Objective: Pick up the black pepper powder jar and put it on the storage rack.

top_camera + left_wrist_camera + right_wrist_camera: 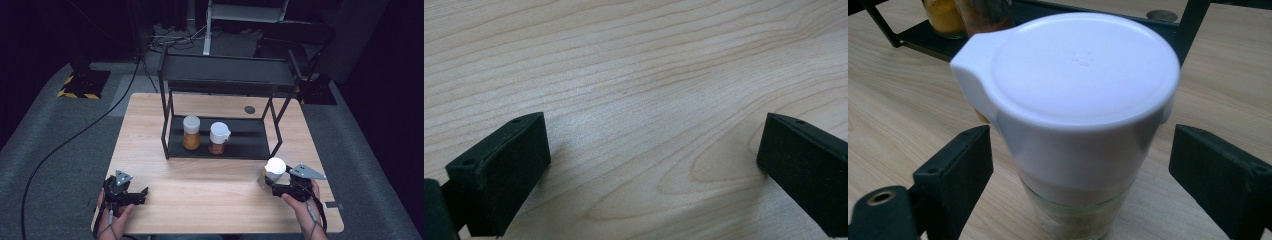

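1. White lid, glass jar (1073, 125): it stands on the table between the right gripper (1080, 175) jaws, which stand apart, not squeezing yet.
2. Next, I think: squeeze gently, lift.
3. Beyond it waits the black rack (220, 142).
4. The left gripper (649, 165) rests open, holding nothing.

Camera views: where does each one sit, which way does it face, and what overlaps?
High view: above the person's side, looking forward and down on the table; both hands, left hand-held gripper, right hand-held gripper.
Left gripper view: on that gripper, facing down at bare wood between its open jaws.
Right gripper view: on that gripper, facing the white-lidded jar between its jaws, pads apart from it, rack behind.
Shared by the high and right gripper views: jar, rack.
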Demonstrator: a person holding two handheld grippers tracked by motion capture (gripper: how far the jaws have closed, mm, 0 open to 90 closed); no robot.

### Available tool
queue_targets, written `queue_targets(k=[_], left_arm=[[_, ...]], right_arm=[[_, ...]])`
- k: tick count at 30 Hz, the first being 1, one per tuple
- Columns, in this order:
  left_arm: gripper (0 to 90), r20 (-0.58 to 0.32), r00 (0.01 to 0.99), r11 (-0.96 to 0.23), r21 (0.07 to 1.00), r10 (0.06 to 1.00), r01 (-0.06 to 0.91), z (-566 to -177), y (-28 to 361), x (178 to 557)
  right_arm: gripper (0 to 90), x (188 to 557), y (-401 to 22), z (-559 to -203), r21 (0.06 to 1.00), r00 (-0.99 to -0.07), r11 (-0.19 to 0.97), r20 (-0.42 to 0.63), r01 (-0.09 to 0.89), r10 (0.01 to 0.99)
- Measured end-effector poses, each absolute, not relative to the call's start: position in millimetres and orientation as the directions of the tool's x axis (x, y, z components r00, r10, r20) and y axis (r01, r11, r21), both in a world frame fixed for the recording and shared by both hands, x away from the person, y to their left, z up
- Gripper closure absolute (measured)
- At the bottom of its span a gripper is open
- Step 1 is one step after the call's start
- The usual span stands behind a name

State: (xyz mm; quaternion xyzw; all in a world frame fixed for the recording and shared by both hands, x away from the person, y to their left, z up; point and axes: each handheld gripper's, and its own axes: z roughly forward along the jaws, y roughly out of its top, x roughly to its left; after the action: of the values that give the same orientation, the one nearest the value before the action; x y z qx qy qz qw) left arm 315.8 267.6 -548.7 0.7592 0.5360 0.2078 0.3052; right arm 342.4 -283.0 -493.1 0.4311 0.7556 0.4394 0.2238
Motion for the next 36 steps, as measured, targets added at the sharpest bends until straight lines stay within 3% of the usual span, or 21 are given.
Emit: queue_targets(k=[27,36], left_arm=[[0.3,-0.012,0.339,-0.239,0.686,0.941,0.687,-549,268,316],[0.3,-0.012,0.339,-0.239,0.686,0.941,0.687,-549,268,316]], right_arm=[[21.3,356,-279,-509,0.849,-0.543,0.231,0.077,0.475,0.837],[29.0,356,-278,-510,0.853,-0.557,0.249,0.057,0.458,0.828]])
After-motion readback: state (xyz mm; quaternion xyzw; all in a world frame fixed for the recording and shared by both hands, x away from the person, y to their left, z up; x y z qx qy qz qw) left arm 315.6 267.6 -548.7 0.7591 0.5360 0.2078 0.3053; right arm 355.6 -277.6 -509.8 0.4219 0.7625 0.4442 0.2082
